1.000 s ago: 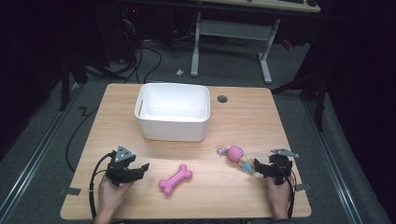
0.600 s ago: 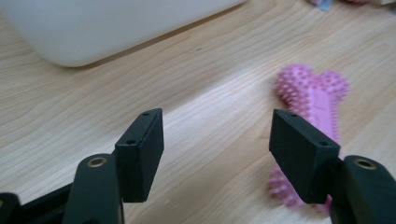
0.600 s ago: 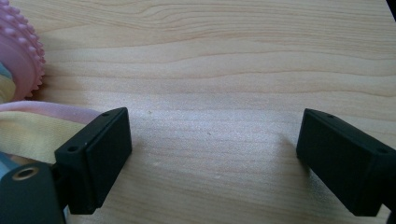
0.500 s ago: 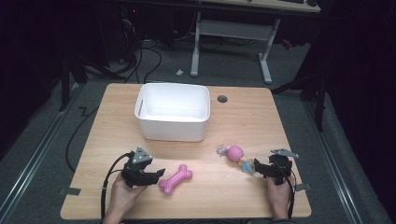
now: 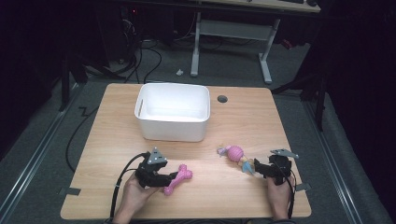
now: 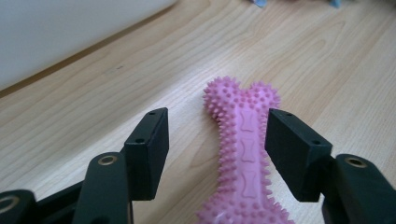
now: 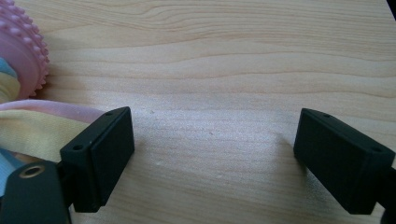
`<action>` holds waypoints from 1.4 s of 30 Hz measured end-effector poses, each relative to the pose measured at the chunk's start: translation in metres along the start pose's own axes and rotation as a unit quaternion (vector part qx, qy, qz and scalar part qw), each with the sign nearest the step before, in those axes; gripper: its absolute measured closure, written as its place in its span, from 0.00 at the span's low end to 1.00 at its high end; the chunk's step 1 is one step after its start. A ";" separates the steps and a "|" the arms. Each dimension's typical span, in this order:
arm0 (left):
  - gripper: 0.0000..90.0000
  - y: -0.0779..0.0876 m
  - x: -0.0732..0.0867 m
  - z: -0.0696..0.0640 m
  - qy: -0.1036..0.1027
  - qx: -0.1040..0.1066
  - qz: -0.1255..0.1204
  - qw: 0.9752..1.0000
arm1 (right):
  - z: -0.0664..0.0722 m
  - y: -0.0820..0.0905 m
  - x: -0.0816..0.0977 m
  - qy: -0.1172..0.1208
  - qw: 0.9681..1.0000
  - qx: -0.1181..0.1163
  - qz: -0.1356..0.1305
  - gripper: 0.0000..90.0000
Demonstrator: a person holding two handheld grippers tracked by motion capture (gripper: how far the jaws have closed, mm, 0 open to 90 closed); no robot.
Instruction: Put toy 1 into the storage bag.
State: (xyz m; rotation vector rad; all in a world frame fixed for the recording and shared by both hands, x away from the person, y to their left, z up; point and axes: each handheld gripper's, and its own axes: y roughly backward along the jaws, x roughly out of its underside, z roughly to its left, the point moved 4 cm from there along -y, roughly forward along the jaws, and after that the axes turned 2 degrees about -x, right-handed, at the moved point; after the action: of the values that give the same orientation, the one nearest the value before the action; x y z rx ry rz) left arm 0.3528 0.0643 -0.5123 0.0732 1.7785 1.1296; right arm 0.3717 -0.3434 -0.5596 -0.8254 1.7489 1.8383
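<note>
The white tub (image 5: 173, 112) sits upper centre, well clear of your left gripper (image 5: 164, 178). Its closing jaws straddle the pink bone (image 6: 243, 154), one pad touching, which lies lower-left to upper-right; your right gripper (image 5: 256, 168) gapes wide beside the rope toy (image 5: 236, 155)

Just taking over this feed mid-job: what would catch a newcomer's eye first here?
The spiky pink bone toy on the near left of the table, lying between the jaws of the left tool, which have just been closing but still show a gap on one side. Next, the white bin at table centre, and the pink ball toy with pastel fabric just ahead of the open right tool.
</note>
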 end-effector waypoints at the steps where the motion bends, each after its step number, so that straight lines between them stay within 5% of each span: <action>1: 0.45 -0.004 0.000 -0.004 -0.003 0.004 0.007 1.000 | 0.000 0.000 0.000 0.000 1.000 0.000 0.000 0.13; 17: 0.45 -0.021 0.000 -0.011 -0.015 0.007 0.038 0.999 | 0.000 0.000 0.000 0.003 1.000 -0.001 -0.002 0.15; 42: 0.63 -0.031 0.008 -0.017 -0.025 0.009 0.059 0.998 | 0.000 0.000 0.000 0.003 1.000 -0.001 -0.002 0.15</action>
State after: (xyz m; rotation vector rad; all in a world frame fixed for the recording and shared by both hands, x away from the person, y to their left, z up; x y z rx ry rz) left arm 0.3490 0.0396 -0.5388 0.2171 1.7597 1.1851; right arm 0.3713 -0.3430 -0.5594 -0.8355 1.7476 1.8366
